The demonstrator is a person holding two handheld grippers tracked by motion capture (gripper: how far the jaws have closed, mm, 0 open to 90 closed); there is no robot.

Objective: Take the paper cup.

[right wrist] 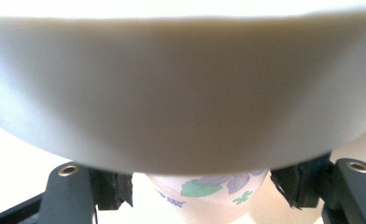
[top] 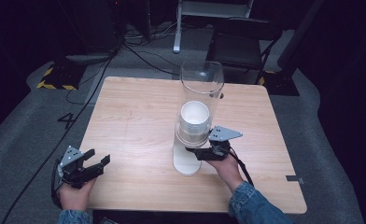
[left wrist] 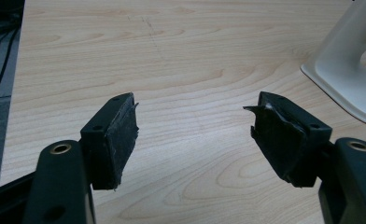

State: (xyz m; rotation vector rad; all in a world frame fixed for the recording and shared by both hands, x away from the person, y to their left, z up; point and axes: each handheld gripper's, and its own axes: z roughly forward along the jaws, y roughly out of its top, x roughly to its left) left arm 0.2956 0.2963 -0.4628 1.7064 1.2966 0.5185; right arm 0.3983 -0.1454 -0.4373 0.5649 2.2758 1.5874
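Left gripper [top: 96, 163]: resting at the near left corner of the pale wooden table [top: 134, 121], jaws standing apart with nothing between them, well apart from the dispenser.
Cup dispenser [top: 200, 93]: tall clear plastic tube on a white stand [top: 185, 162], mid-table, loaded with a stack of white paper cups [top: 194, 121].
Right gripper [top: 204, 150]: reaching in under the tube from the right; jaws either side of the lowest cup [right wrist: 209, 196], which sits between them below the white collar [right wrist: 181, 93]; whether the pads press its wall cannot be told.
Step in hand, as judged: drawing one cup out of the bottom.
Doing it well: close gently on the cup wall below the collar, pull straight down along the tube's axis, avoid tipping the stand.
View differences: right gripper view gives the cup's green and purple leaf print; high view gives the stack's height; left gripper view gives the stand's foot [left wrist: 344, 84] and bare wood grain.
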